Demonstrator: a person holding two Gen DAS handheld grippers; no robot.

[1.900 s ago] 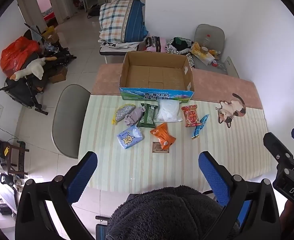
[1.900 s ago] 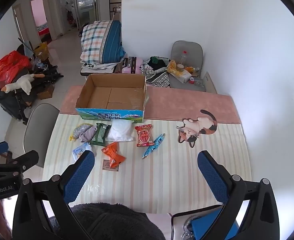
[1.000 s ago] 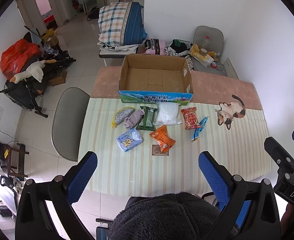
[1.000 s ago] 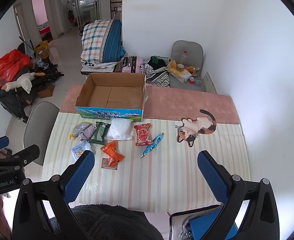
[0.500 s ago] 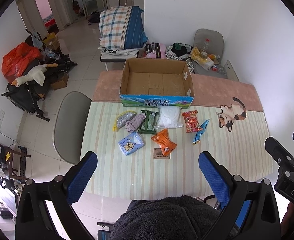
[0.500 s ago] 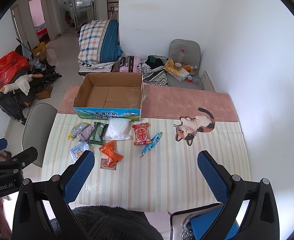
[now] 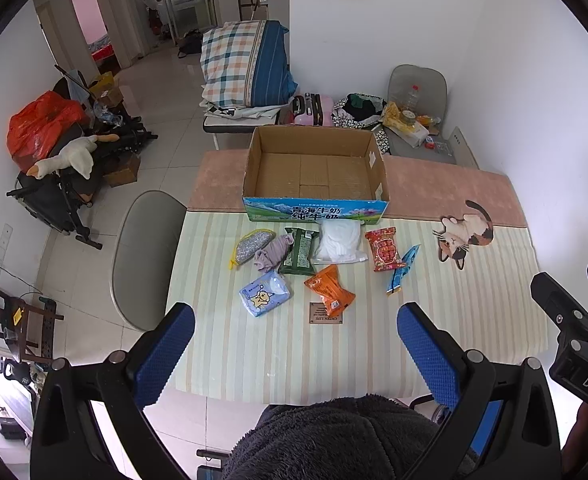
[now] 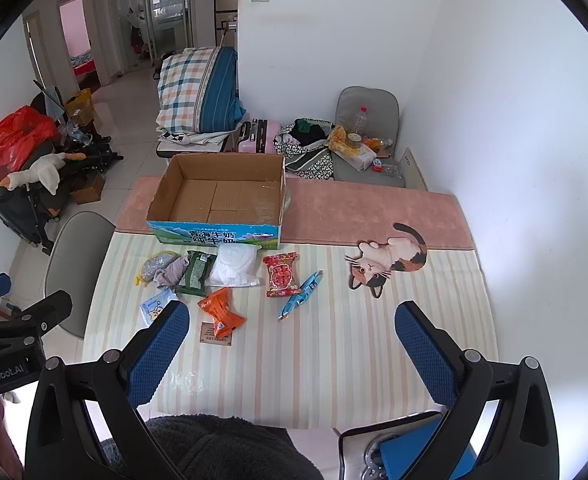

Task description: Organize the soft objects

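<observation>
Both the left gripper [image 7: 294, 344] and the right gripper [image 8: 291, 344] hang spread wide and empty above the near edge of the worktop [image 7: 474, 300]. 8 small soft items lie just in front of the empty cardboard box [image 7: 314, 172], among them an orange packet [image 7: 328, 290] and a white bag [image 7: 340, 242]. They look light, limp and slick; pinching across each middle seems safest.

In the right wrist view, the left finger [image 8: 159, 350] hides part of the blue tissue pack [image 8: 153, 309].
</observation>
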